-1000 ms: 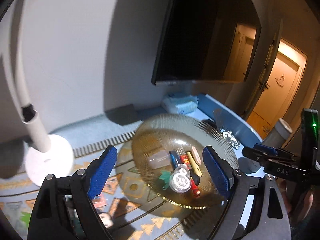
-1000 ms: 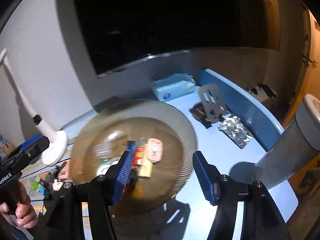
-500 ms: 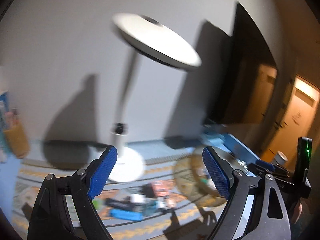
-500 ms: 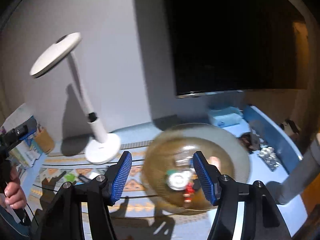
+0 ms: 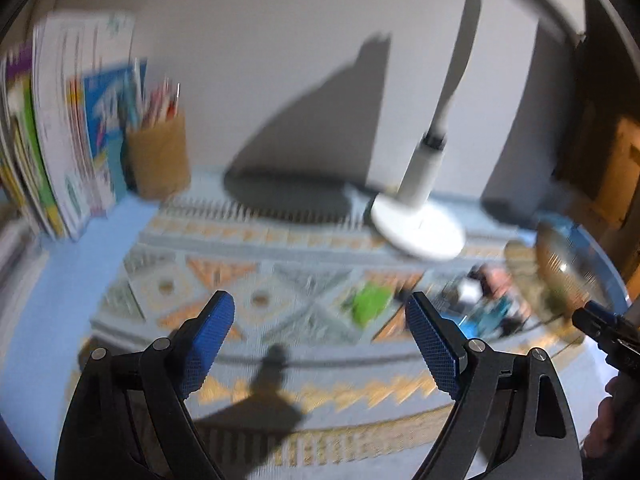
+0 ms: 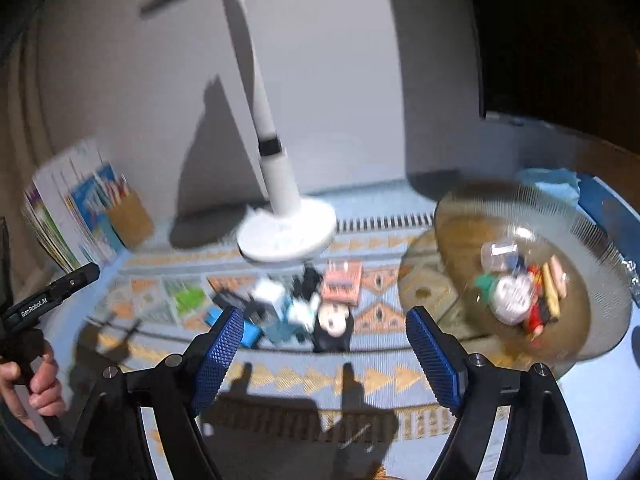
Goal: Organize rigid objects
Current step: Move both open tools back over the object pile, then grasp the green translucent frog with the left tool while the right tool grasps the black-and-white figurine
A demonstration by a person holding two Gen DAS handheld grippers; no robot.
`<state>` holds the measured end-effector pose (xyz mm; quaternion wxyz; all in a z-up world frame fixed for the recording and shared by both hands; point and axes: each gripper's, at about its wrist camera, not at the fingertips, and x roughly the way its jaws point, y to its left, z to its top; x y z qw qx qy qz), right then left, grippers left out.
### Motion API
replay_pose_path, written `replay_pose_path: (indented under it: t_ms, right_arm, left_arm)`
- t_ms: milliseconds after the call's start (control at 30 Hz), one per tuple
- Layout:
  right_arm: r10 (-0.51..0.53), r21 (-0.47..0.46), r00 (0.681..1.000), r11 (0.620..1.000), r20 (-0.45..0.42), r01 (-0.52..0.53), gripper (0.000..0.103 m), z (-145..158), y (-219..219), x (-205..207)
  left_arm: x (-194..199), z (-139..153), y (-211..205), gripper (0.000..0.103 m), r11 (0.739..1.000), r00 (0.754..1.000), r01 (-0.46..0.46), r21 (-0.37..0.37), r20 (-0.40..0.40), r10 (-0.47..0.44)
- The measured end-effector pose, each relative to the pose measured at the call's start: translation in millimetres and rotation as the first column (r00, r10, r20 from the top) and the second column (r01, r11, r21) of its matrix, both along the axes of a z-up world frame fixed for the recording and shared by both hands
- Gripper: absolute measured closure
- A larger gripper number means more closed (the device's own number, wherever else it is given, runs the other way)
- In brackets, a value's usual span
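A pile of small rigid items (image 6: 292,308) lies on the patterned mat (image 6: 380,376), with a pink card (image 6: 342,282), a green piece (image 6: 188,298) and a black-and-white piece (image 6: 334,322) among them. My right gripper (image 6: 324,348) hovers just in front of the pile, its jaws opening with nothing between them. To the right, a ribbed glass plate (image 6: 600,248) holds several small objects. In the blurred left wrist view my left gripper (image 5: 320,340) stands open and empty over the mat (image 5: 256,280), with the pile (image 5: 480,304) to its right.
A white desk lamp (image 6: 286,236) stands behind the pile. Books (image 5: 68,140) and a brown pen cup (image 5: 158,156) sit at the far left against the wall. A person's hand (image 6: 28,384) grips the other tool's handle. A blue tissue pack (image 6: 548,182) lies behind the plate.
Both views have swung left, away from the plate and towards the mat, lamp and books. The right gripper's jaws have widened. The left gripper's jaws look unchanged.
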<state>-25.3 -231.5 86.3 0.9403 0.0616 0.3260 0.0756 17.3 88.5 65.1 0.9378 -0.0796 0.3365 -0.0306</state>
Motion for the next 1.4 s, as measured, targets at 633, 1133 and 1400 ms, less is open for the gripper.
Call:
replay_pose_path:
  t_ms: [633, 1133, 1400]
  right_arm:
    - [0.021, 0.05, 0.979, 0.999, -0.203, -0.011, 0.028, -59, -12, 32]
    - [0.248, 0.057, 0.934, 0.969, -0.256, -0.241, 0.038, -51, -5, 95]
    - [0.292, 0.077, 0.913, 0.956, -0.285, -0.282, 0.04, -60, 3, 105]
  left_arm:
    - [11, -36, -14, 0.016, 0.998, 0.995, 0.016, 0.063, -0.101, -0.009]
    - [93, -49, -50, 0.033, 0.978, 0.956, 0.202, 0.049, -0.228, -0.186]
    - [95, -51, -59, 0.071, 0.97, 0.95, 0.236, 0.051, -0.222, -0.219]
